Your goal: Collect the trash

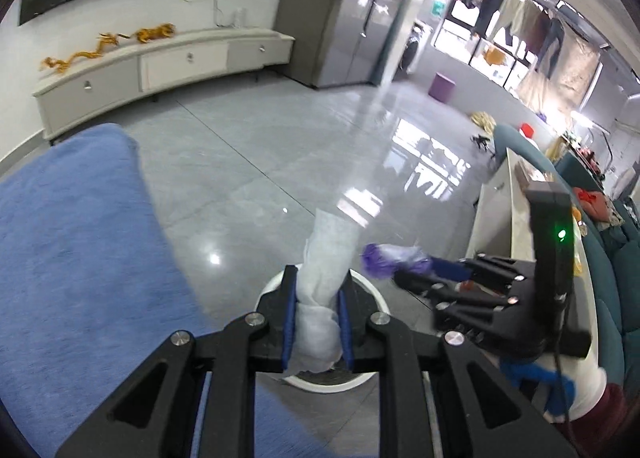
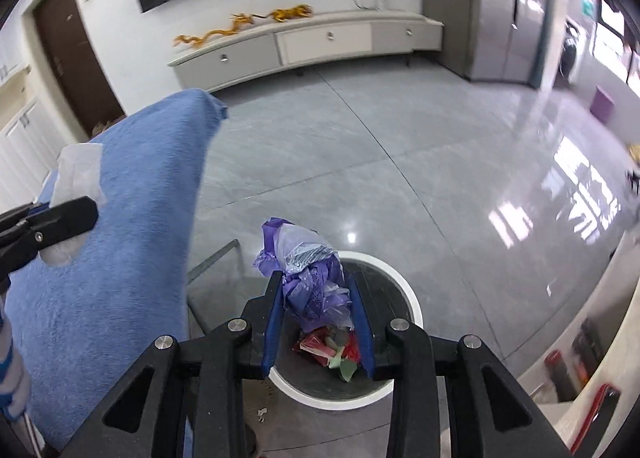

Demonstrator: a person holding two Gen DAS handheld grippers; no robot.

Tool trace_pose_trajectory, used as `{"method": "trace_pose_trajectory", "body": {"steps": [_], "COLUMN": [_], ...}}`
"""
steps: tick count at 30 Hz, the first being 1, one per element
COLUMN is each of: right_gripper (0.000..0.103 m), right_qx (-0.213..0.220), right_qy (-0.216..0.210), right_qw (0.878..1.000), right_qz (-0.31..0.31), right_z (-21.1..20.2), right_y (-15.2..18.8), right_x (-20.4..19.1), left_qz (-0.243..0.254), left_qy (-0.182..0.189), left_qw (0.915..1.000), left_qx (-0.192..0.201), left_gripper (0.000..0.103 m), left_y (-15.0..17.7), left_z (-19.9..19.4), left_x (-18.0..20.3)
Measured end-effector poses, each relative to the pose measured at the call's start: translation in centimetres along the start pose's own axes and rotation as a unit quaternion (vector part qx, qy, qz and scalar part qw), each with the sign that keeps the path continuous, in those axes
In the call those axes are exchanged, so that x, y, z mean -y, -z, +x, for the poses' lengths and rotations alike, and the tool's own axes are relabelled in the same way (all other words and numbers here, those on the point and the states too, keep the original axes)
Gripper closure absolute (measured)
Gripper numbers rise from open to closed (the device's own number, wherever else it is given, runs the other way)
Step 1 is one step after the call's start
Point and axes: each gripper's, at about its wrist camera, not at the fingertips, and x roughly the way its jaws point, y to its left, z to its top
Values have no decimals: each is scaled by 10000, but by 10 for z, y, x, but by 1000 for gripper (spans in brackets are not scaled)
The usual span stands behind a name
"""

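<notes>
My left gripper (image 1: 318,282) is shut on a crumpled white tissue (image 1: 328,254) and holds it above a round white trash bin (image 1: 376,298) on the floor. My right gripper (image 2: 314,282) is shut on a purple plastic wrapper (image 2: 304,270) and holds it over the same bin (image 2: 408,298), which holds red and green scraps (image 2: 332,350). The right gripper also shows in the left wrist view (image 1: 400,268), to the right of the tissue, with the purple wrapper (image 1: 384,258). The left gripper's fingers (image 2: 68,218) and tissue (image 2: 78,174) show at the left edge of the right wrist view.
A blue cloth-covered surface (image 1: 72,258) lies left of the bin. A glossy grey tiled floor (image 1: 260,146) stretches to a white TV cabinet (image 1: 160,66). A white counter (image 1: 496,214) and teal sofa (image 1: 616,318) stand on the right. A purple stool (image 1: 442,86) stands far off.
</notes>
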Motion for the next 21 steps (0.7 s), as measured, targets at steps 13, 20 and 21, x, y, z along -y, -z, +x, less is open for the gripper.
{"method": "trace_pose_trajectory", "body": {"steps": [13,20,21], "right_gripper": [37,16,14], "right_qx": [-32,536,637], "right_qy": [181,488,507], "right_qw": [9988,9957,9948], "right_qz": [449,577,612], "right_z": [30,5,0], "right_y": [21,18,17], "right_x": [36,36,35], "left_qz": [-130,-35,7], "left_qy": [-286,-1343,-1478], "left_qw": [9994,9892,9868], "left_qx": [-162,581,661], "left_gripper": [47,36,36], "left_y": [5,9,9], "left_z": [42,-3,-8], "left_x": [18,19,21]}}
